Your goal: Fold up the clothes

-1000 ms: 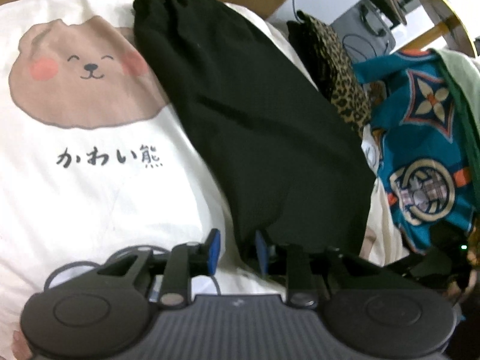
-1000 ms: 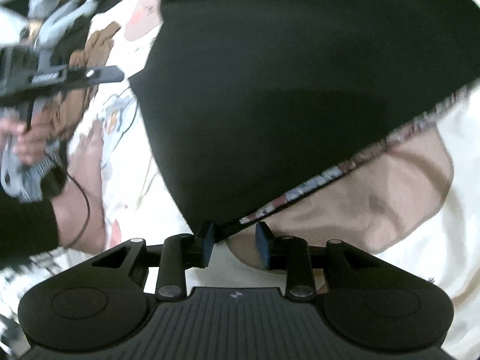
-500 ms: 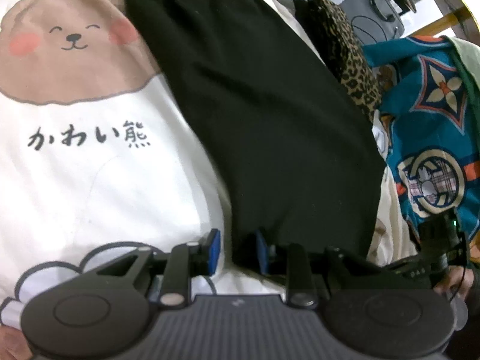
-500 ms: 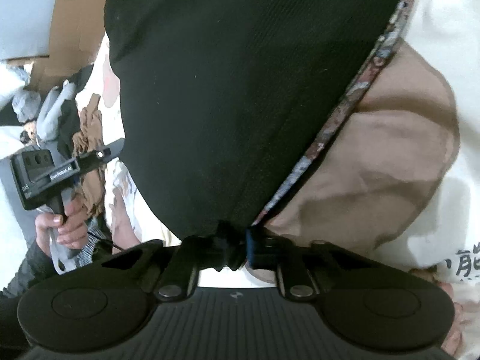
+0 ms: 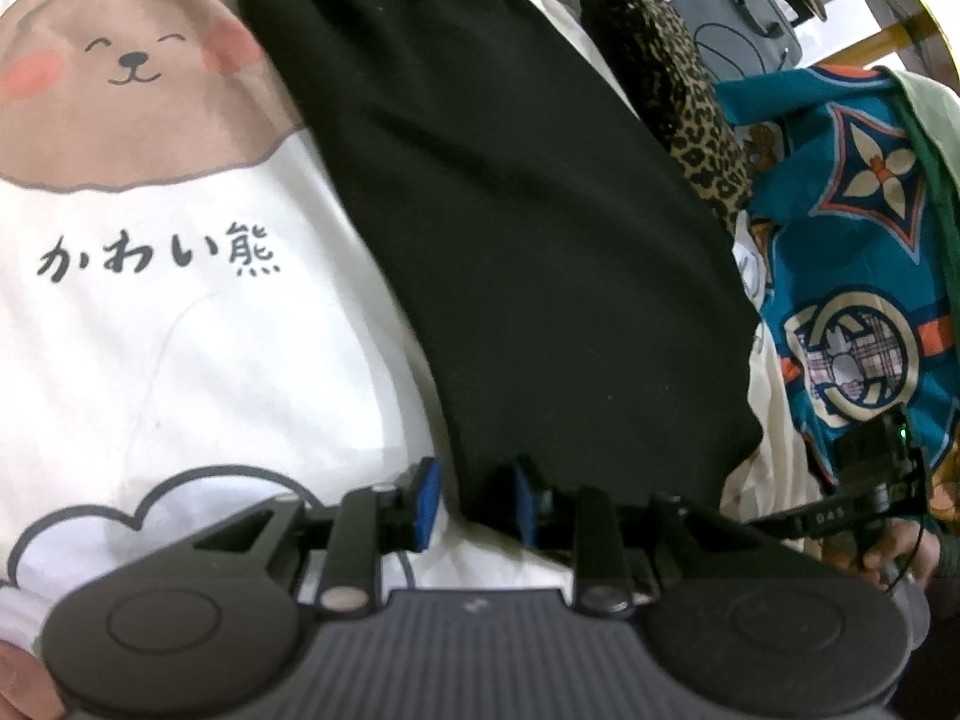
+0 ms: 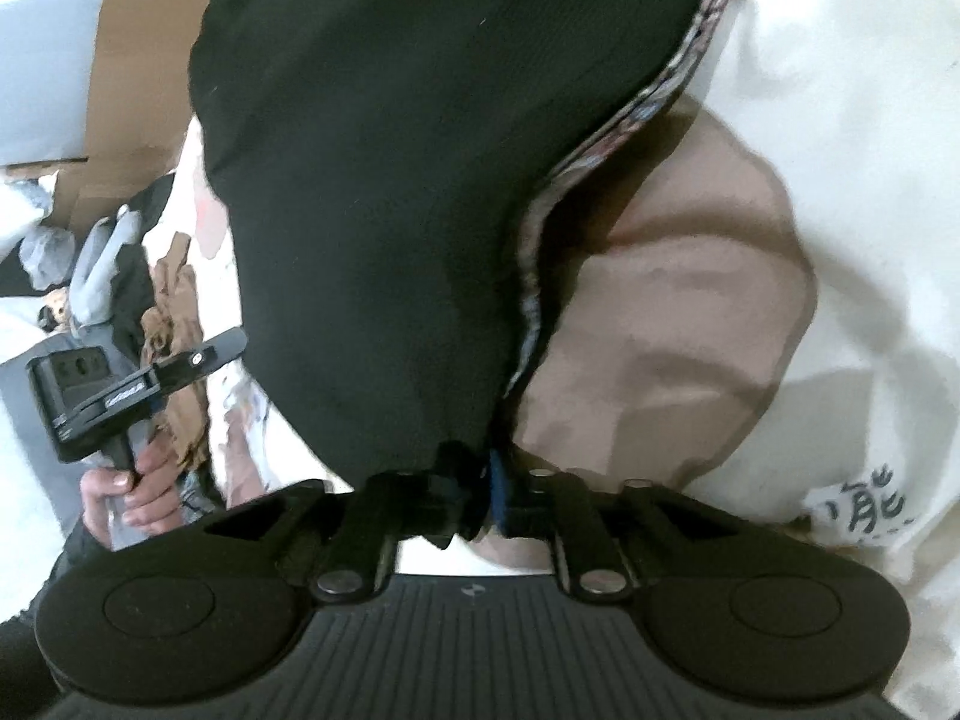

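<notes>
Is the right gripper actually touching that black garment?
Touching. The right wrist view shows the right gripper with its jaws shut on a bunched edge of the black garment.

Left wrist view: low, close over bear sheet (image 5: pixel 180 312), looking forward along fingers (image 5: pixel 427 495) up black garment (image 5: pixel 528 228) toward clothes pile (image 5: pixel 852 252). Right wrist view: closer still, garment (image 6: pixel 372 180) filling frame. Shared: garment, sheet (image 6: pixel 840 120); each shows opposite hand (image 6: pixel 135 489).

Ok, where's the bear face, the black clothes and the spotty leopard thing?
bear face (image 5: pixel 129 63): left wrist view, on its nose.
black clothes (image 5: pixel 528 228): left wrist view, middle of the cloth.
leopard thing (image 5: pixel 690 114): left wrist view, on its spotted fabric.
</notes>
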### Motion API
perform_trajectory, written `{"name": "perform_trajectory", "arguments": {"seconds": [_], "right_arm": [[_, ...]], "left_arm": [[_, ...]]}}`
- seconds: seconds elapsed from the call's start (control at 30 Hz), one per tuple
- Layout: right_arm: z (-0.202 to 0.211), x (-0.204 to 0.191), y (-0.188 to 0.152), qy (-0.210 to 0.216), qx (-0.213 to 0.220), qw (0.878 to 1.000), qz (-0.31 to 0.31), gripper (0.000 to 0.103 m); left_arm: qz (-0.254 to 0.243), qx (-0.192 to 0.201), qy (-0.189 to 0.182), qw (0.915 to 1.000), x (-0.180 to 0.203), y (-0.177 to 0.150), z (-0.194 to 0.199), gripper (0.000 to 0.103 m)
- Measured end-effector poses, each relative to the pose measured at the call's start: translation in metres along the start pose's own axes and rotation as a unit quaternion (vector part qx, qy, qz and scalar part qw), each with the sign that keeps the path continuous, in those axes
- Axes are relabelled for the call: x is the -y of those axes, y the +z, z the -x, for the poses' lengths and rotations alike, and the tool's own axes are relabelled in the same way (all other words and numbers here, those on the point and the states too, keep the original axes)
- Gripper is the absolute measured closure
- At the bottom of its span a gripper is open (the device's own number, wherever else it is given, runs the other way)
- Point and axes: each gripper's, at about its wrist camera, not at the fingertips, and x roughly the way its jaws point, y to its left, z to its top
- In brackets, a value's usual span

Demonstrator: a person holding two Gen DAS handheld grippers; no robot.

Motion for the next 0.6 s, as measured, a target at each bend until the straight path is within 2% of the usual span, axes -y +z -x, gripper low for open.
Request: {"name": "perform_trajectory", "arguments": {"seconds": [0.07,0.2,0.37,0.43,0.47,0.5,0.6], "right_arm": [[-0.002,-0.002,-0.003,0.009,-0.007,1.000,0.003,0.057],[-0.018,-0.005,-0.009,0.019,-0.032,0.999,0.004,0.057],[-0.028,-0.005,-0.012,0.034,-0.038,0.999,0.003,0.058],[-0.030,-0.003,-0.013,0.040,-0.040,0.998,0.001,0.071],[-0.031,-0.002,-0.013,0.040,-0.043,0.998,-0.005,0.084],[-0.031,-0.001,-0.014,0.040,-0.046,0.998,-0.012,0.090],[-0.030,0.002,-0.016,0.056,-0.053,0.997,-0.028,0.095]], "left_arm": [[0.002,0.000,-0.001,1.0000,-0.001,0.000,0.000,0.073],[0.002,0.000,-0.002,1.0000,-0.001,0.000,-0.001,0.073],[0.001,-0.003,-0.005,1.0000,0.002,0.000,-0.002,0.073],[0.000,-0.004,-0.006,1.0000,0.003,0.000,-0.003,0.073],[0.000,-0.005,-0.007,1.0000,0.004,0.001,-0.003,0.073],[0.000,-0.006,-0.007,1.0000,0.005,0.001,-0.003,0.073],[-0.004,-0.009,-0.008,0.9999,0.009,0.001,0.000,0.073]]}}
